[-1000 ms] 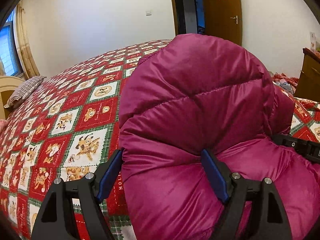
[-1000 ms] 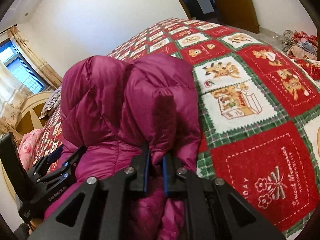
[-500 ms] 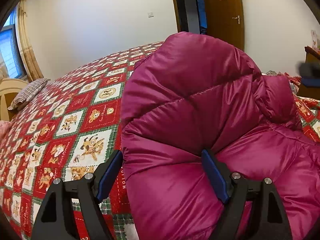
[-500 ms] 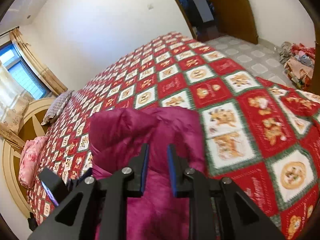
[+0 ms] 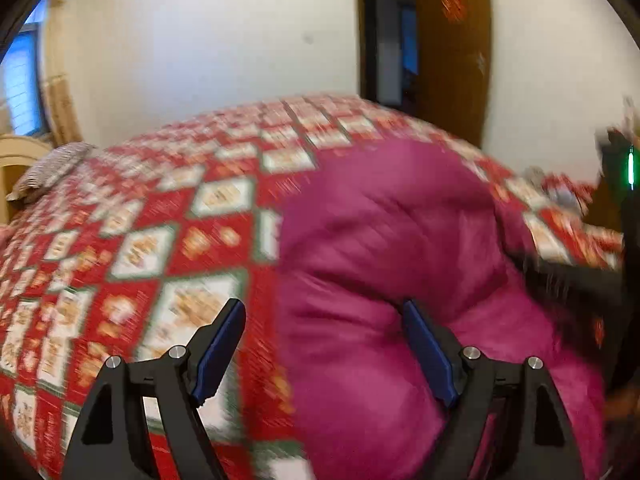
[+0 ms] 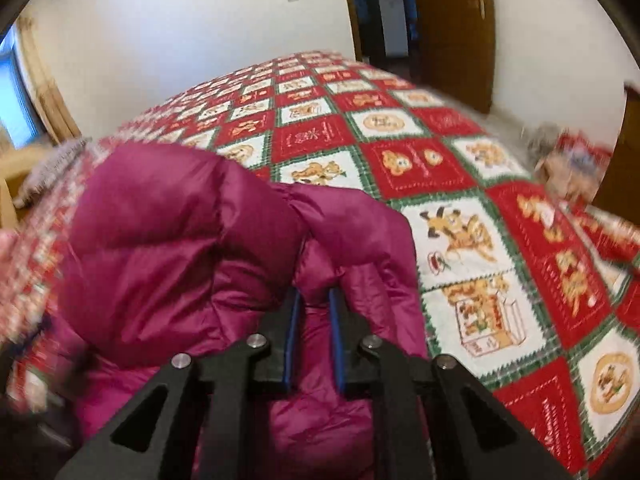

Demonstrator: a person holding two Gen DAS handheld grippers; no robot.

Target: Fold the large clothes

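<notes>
A puffy magenta down jacket (image 5: 384, 240) lies bunched on the bed with the red, white and green cartoon quilt (image 5: 160, 248). My left gripper (image 5: 324, 344) stands wide open; its right finger presses into the jacket's fold and its left finger is over bare quilt. In the right wrist view the jacket (image 6: 172, 232) fills the left and centre. My right gripper (image 6: 314, 320) is nearly shut, pinching a fold of the jacket between its blue pads. The left wrist view is blurred by motion.
A striped pillow (image 5: 48, 168) and a wooden headboard (image 5: 16, 152) are at the far left. A brown door (image 5: 452, 48) stands open behind the bed. A pile of clothes (image 6: 572, 160) lies on the floor at the right. The other gripper's body (image 5: 620, 168) shows at the right edge.
The jacket has dropped lower and flatter onto the bed. My left gripper has swung left and stayed open. My right gripper has come back down with a fold still pinched.
</notes>
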